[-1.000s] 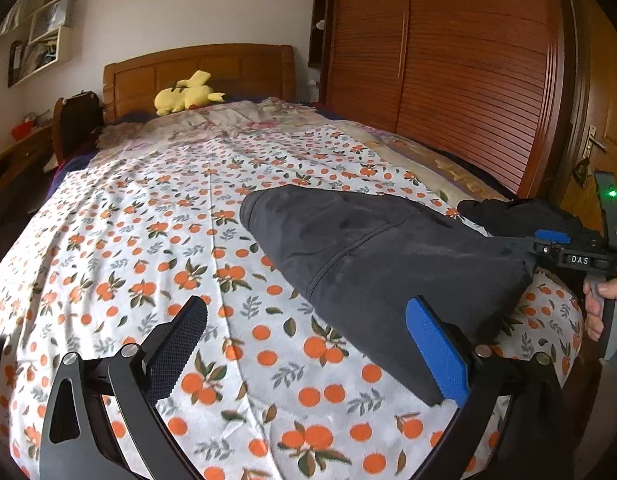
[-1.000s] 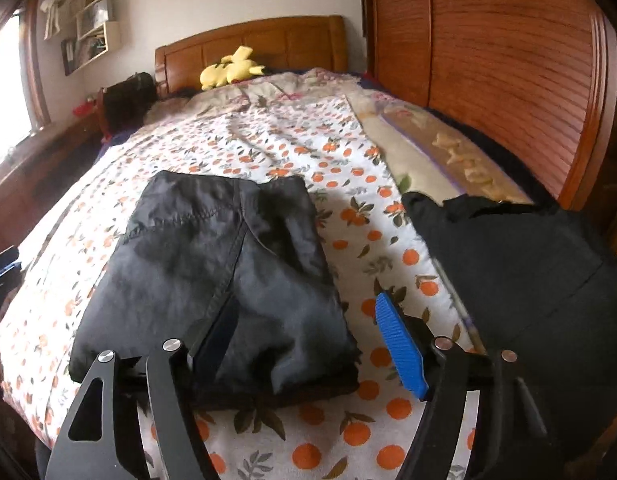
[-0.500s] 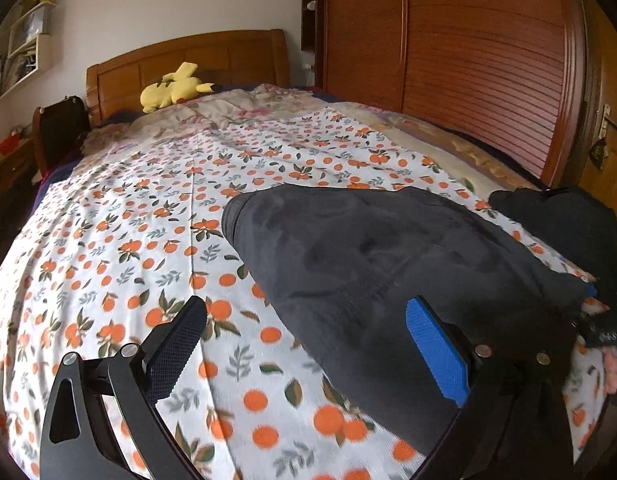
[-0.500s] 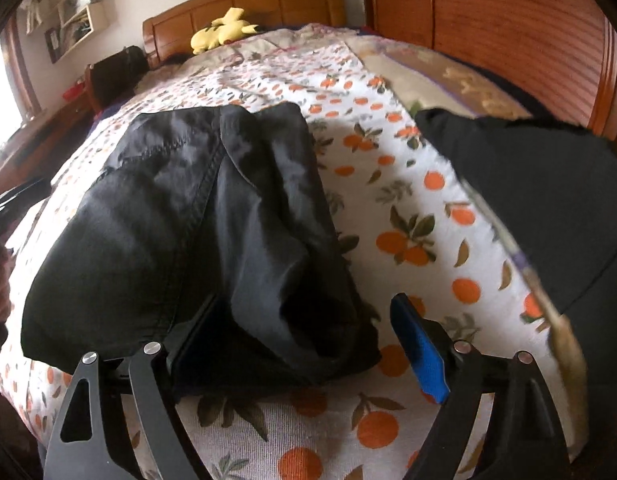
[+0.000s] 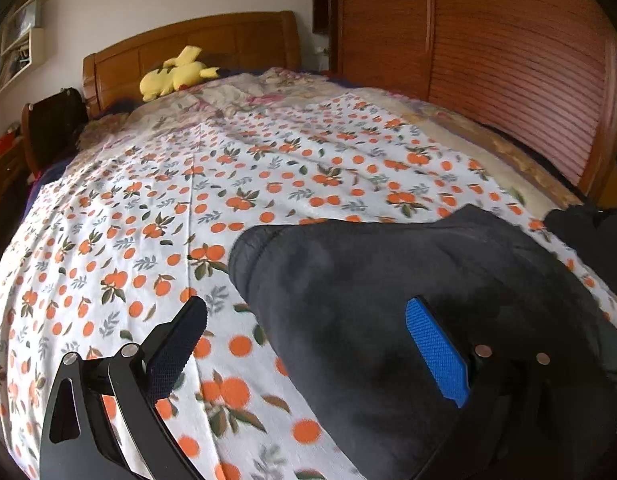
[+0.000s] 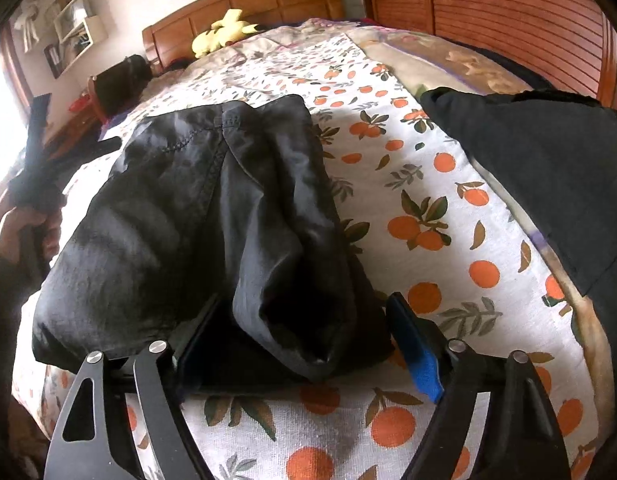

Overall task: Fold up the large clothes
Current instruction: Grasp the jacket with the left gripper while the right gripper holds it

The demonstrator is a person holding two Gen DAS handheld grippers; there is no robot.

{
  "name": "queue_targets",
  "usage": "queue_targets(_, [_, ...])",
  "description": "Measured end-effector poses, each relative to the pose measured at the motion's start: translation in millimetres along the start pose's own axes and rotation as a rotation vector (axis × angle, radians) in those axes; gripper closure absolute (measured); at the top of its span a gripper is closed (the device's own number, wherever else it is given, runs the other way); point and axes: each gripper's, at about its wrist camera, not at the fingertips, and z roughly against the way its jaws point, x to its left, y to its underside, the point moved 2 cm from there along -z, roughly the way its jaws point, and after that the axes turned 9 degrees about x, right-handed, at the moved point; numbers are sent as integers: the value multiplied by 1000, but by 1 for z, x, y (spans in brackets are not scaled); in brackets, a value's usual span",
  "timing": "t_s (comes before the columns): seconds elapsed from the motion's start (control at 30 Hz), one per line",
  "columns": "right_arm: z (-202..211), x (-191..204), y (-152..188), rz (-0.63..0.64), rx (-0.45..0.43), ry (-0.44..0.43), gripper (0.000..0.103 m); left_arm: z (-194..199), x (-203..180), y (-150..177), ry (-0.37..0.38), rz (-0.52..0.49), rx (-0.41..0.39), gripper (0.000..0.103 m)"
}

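Observation:
A folded dark grey garment (image 6: 196, 216) lies on the orange-print bedspread (image 6: 428, 208) near the bed's foot. It also shows in the left wrist view (image 5: 388, 300). My right gripper (image 6: 304, 344) is open, its two fingers set on either side of the garment's near folded edge. My left gripper (image 5: 304, 344) is open at the garment's left edge, its right finger over the cloth and its left finger (image 5: 176, 344) over the bedspread (image 5: 148, 220). The left gripper and the hand holding it show at the far left of the right wrist view (image 6: 32, 184).
A second black garment (image 6: 548, 176) lies at the bed's right edge, also seen in the left wrist view (image 5: 592, 232). A yellow plush toy (image 5: 174, 74) sits by the wooden headboard (image 5: 196, 44). A slatted wooden wardrobe (image 5: 508, 56) stands to the right.
Both grippers have moved in lower and closer to the folded garment. The right gripper's fingers now straddle its near edge. The left gripper has swung right toward its left edge.

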Motion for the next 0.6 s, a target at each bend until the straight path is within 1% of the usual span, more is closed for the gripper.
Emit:
queue_targets(0.1, [1, 1, 1, 2, -2, -7, 30, -15, 8, -8, -12, 9, 24, 3])
queue_targets(0.17, [1, 2, 1, 2, -4, -8, 31, -25, 13, -9, -16, 20, 43, 3])
queue_targets(0.23, [1, 2, 2, 0, -5, -11, 32, -34, 19, -8, -7, 31, 64, 3])
queue_targets(0.3, [1, 2, 2, -2, -5, -17, 32, -44, 23, -7, 23, 47, 82, 3])
queue_targets(0.37, [0, 2, 2, -4, -3, -23, 33, -51, 28, -6, 76, 82, 97, 7])
queue_targets(0.43, [-2, 4, 2, -9, 1, -36, 38, -57, 32, -4, 144, 120, 118, 20])
queue_targets(0.47, [-2, 4, 2, -10, 3, -42, 39, -60, 32, -4, 168, 132, 128, 23])
queue_targets(0.5, [-2, 5, 1, -10, 3, -45, 43, -61, 30, -4, 180, 133, 134, 30])
queue_targets(0.53, [-2, 6, 1, -9, 3, -50, 48, -62, 27, -4, 177, 126, 136, 34])
queue_targets(0.57, [-2, 8, 1, -5, 1, -58, 52, -62, 23, -3, 168, 118, 136, 36])
queue_targets(0.6, [-2, 10, 1, -2, -1, -65, 61, -62, 21, -3, 164, 111, 138, 42])
